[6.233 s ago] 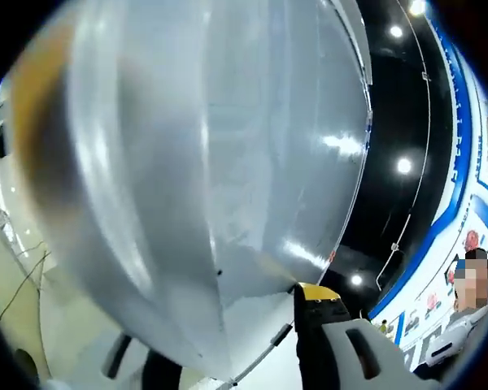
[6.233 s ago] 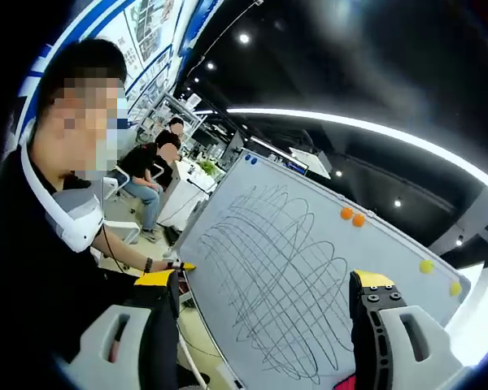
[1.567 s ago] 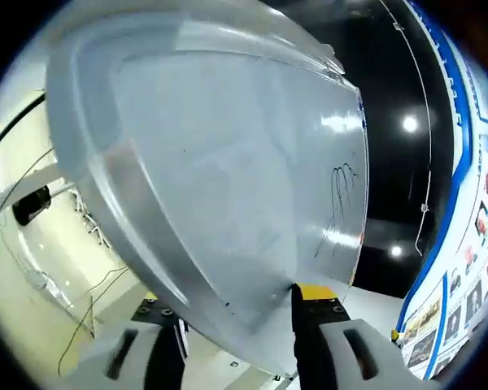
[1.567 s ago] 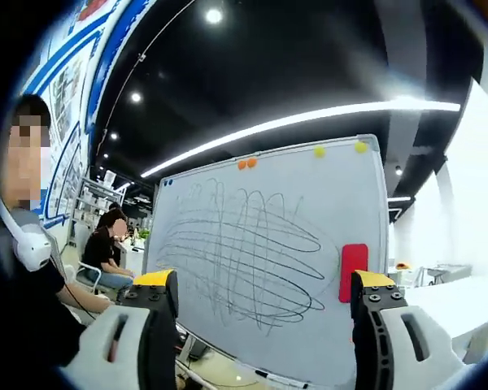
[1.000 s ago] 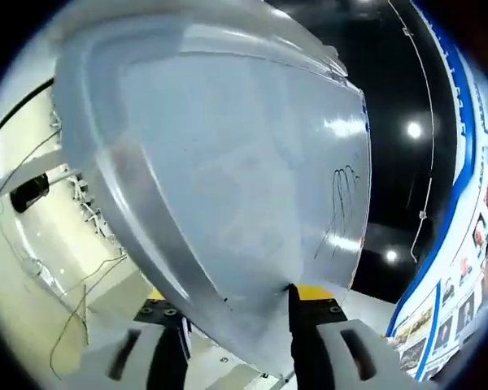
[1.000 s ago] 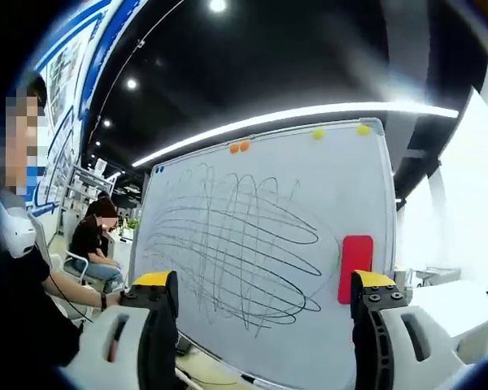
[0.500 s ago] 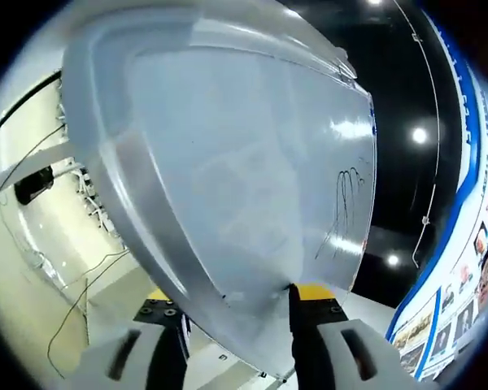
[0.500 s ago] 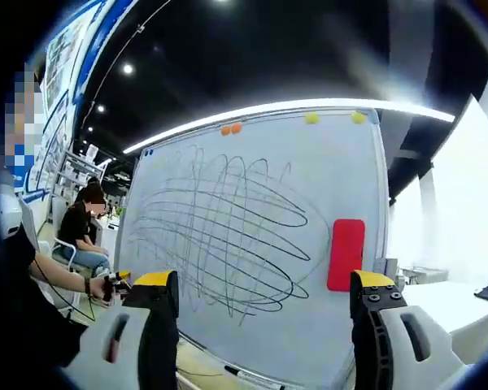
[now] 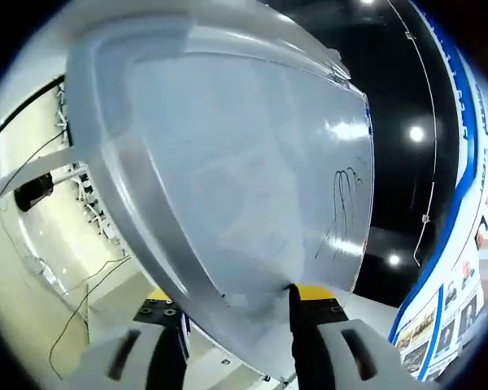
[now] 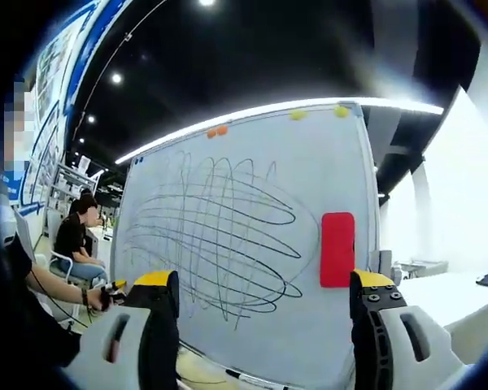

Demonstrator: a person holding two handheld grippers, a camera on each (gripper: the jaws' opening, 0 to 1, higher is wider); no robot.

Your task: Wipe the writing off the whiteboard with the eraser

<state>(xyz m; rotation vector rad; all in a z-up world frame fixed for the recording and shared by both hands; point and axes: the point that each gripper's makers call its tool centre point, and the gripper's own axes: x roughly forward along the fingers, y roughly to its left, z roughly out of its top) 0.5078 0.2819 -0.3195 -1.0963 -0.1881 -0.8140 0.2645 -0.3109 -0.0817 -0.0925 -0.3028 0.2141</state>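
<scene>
Currently logged from my remote station, item by item:

1. Whiteboard (image 10: 252, 236) — right gripper view, upright, facing me; its white surface carries a dense tangle of dark looping scribbles (image 10: 215, 236) across the left and middle. I also see the whiteboard (image 9: 244, 187) in the left gripper view, edge-on and very close, its pale surface and grey frame sweeping across the picture, with a small patch of dark scribble (image 9: 342, 203) near its far side.

2. Eraser (image 10: 337, 249) — red, upright rectangle, stuck flat on the board's face to the right of the scribbles, just beside the board's right edge; it sits just above the tip of my right-hand jaw in the picture, not between the jaws.

3. Magnets along the board's top edge — two orange (image 10: 217, 130) close together, two yellow (image 10: 317, 112) further right.

4. Marker (image 10: 242, 379) — lying in the tray along the board's lower edge.

5. Right gripper (image 10: 256, 313) — jaws spread wide, nothing between them, yellow-capped tips framing the lower part of the board.

6. Left gripper (image 9: 232, 313) — jaws apart with the board's lower edge running between them; I cannot tell whether they touch it.

7. Seated person (image 10: 71, 236) — at far left behind the board, dark top.

8. Ceiling lights (image 9: 415, 134) — bright spots on a dark ceiling; cables (image 9: 73, 301) trail over the pale floor at the left
</scene>
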